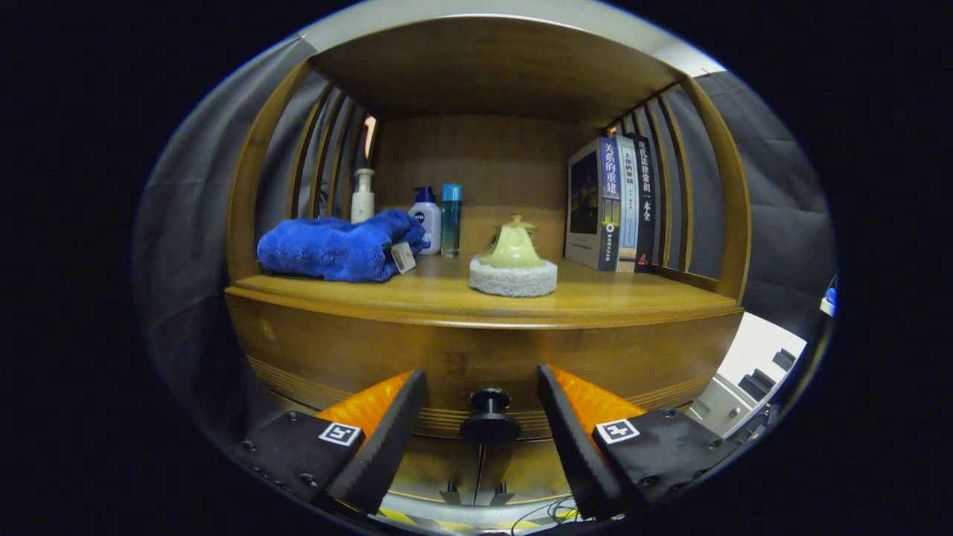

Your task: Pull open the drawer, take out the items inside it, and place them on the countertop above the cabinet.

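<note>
Your hand-held gripper (482,439) stands with its fingers spread wide, holding nothing, their ribbed pads facing each other across the gap. Between the fingertips, touching neither, sits the dark round knob (489,417) of the drawer (476,365), a spool shape on a short stem. The drawer front is a curved band of warm, glossy wood with fine grooves along its lower edge, and it looks closed, flush under the bench; its contents are hidden. Straight ahead at twelve o'clock, above the drawer, the bench (633,301) is a smooth wooden top with a rounded lip, set inside a wooden cabinet with slatted sides and a flat roof. On it, at about twelve o'clock from the knob, rests a pale green bell-shaped object (513,249) seated on a thick, round, fuzzy grey pad (513,279). At ten o'clock lies a folded blue towel (335,249), plush and deep-piled, with a small tag hanging at its right end. Behind the towel stand three bottles near the back panel: a cream pump bottle (362,195), a white bottle with a dark blue cap (425,217), and a slim clear bottle with a light blue cap (450,219). At two o'clock, several books (614,202) stand upright against the right-hand slats, spines toward you.
</note>
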`<state>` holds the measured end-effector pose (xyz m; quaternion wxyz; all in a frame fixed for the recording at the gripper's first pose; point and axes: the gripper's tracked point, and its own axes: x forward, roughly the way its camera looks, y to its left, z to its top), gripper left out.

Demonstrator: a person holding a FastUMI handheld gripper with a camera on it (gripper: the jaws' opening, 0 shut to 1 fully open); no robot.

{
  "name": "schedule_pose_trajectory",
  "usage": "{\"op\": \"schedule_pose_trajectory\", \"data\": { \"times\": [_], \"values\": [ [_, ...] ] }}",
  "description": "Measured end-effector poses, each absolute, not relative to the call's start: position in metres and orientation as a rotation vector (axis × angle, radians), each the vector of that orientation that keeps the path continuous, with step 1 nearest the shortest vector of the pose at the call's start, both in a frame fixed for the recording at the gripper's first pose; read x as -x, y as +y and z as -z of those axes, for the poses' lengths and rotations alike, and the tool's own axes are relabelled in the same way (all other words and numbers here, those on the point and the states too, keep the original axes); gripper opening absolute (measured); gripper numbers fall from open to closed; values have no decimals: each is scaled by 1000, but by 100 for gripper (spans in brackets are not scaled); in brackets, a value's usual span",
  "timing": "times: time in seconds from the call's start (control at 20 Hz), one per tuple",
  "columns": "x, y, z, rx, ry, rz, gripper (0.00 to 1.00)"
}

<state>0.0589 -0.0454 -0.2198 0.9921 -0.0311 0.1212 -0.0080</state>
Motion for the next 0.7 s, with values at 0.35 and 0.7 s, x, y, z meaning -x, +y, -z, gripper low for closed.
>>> {"op": "schedule_pose_trajectory", "data": {
  "times": [0.35, 0.7],
  "values": [
    [-27, 4, 136, 39, 106, -81, 99],
    [13, 35, 93, 24, 75, -132, 98]
  ]
}}
